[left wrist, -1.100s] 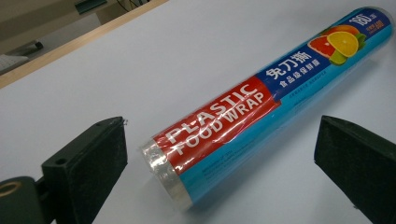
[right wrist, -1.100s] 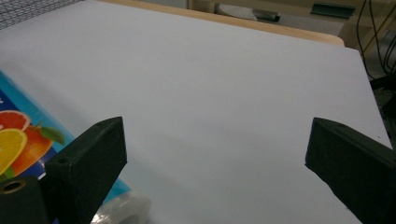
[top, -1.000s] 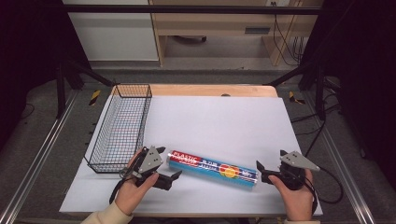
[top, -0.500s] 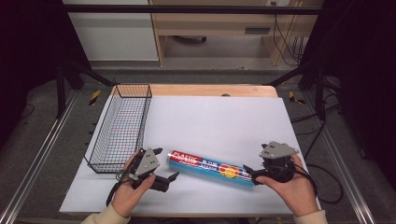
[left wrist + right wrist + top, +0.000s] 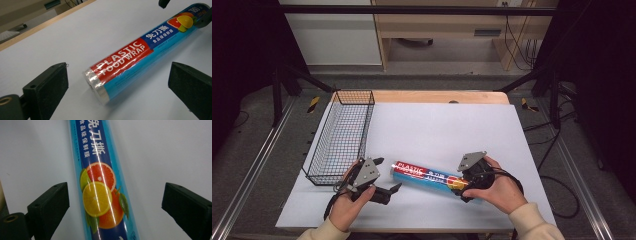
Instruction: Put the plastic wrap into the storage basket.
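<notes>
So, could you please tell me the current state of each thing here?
Blue and red plastic food wrap roll: lying flat on the white table, ungripped.
Black wire basket: upright, empty.
Left claw: open, beside the roll's red end.
Right claw: open, straddling the roll's fruit-printed end.

Roll ends going out of sight

The right gripper (image 5: 467, 186) is covering the plastic wrap roll's (image 5: 427, 176) far end; its small print is blurring beyond reading in the high view
</notes>
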Tool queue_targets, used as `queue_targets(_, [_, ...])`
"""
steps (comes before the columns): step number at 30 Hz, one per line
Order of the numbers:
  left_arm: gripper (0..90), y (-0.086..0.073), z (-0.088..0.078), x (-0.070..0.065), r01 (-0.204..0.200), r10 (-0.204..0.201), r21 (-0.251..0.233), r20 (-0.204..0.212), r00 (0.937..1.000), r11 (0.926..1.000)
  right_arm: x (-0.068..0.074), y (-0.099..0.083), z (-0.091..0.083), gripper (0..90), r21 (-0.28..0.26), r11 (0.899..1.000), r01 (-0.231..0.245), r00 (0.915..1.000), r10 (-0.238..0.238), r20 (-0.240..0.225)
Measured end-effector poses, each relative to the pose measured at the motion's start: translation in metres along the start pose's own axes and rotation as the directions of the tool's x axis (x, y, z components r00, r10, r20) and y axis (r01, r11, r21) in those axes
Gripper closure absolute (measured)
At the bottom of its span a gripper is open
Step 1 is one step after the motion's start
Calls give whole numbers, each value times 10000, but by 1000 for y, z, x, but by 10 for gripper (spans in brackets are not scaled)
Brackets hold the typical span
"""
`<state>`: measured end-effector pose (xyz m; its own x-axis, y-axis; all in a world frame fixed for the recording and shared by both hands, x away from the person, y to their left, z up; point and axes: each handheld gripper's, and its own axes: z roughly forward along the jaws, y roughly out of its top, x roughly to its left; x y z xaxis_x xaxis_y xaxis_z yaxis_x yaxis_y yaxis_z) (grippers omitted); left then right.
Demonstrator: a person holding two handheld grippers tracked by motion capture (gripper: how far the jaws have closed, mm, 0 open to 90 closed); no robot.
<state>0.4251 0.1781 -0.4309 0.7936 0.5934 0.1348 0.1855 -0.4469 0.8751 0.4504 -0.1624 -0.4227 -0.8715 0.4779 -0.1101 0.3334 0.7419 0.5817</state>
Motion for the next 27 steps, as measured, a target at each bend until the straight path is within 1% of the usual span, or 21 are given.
queue_targets(2, [28, 0, 0, 0, 1, -1, -1, 24, 10000, 10000, 0, -2, 8, 92, 79, 9999, -62, 9996, 65, -272])
queue_targets(3, [28, 0, 0, 0, 1, -1, -1, 24, 10000, 10000, 0, -2, 8, 92, 79, 9999, -62, 9996, 65, -272])
queue_targets(4, [28, 0, 0, 0, -12, 12, 0, 40, 10000, 10000, 0, -4, 17, 104, 343, 9994, -29, 9990, 44, -437])
queue_targets(6, [28, 0, 0, 0, -30, 30, 16, 59, 10000, 10000, 1, -4, 20, 104, 420, 9991, 61, 9990, -43, -444])
queue_targets(7, [28, 0, 1, 0, -44, 43, 34, 78, 10000, 10000, 1, -5, 22, 107, 523, 9986, 109, 9988, -84, -482])
queue_targets(8, [28, 0, 1, 0, -47, 46, 42, 92, 9999, 10000, 2, -5, 26, 121, 680, 9974, 253, 9984, -218, -512])
queue_targets(9, [28, 0, 1, 0, -56, 56, 36, 107, 9999, 10000, 3, -5, 29, 131, 876, 9956, 344, 9976, -289, -635])
queue_targets(10, [28, 0, 1, 0, -65, 64, 36, 118, 9999, 10000, 2, -5, 31, 145, 926, 9947, 444, 9970, -382, -677])
queue_targets(12, [29, 0, 1, 0, -107, 107, 64, 121, 9999, 9999, 2, -5, 34, 192, 1064, 9931, 488, 9957, -401, -830])
queue_targets(15, [29, 0, 1, -1, -161, 159, 106, 151, 9998, 9998, 0, -3, 35, 250, 1296, 9900, 565, 9950, -452, -887])
queue_targets(16, [29, 0, 1, -1, -161, 159, 106, 151, 9998, 9998, 0, -3, 35, 250, 1296, 9900, 565, 9950, -452, -887])
queue_targets(17, [29, 1, 1, -1, -201, 199, 131, 174, 9997, 9997, -2, -2, 37, 279, 1544, 9861, 615, 9943, -470, -954])
queue_targets(18, [29, 1, 1, -1, -201, 199, 131, 174, 9997, 9997, -2, -2, 37, 279, 1544, 9861, 615, 9943, -470, -954])
queue_targets(19, [29, 1, 1, -1, -229, 226, 148, 195, 9996, 9996, -2, -2, 38, 283, 1596, 9859, 506, 9942, -345, -1016])
queue_targets(20, [29, 1, 1, -2, -311, 308, 169, 201, 9993, 9994, -2, -1, 40, 284, 1775, 9827, 530, 9941, -351, -1025])
queue_targets(23, [30, 1, 2, -4, -380, 373, 230, 283, 9989, 9990, -2, 0, 41, 285, 1976, 9791, 485, 9940, -279, -1055])
queue_targets(27, [31, 2, 4, -6, -542, 529, 348, 382, 9979, 9979, -1, 2, 42, 292, 2175, 9741, 621, 9946, -422, -950])
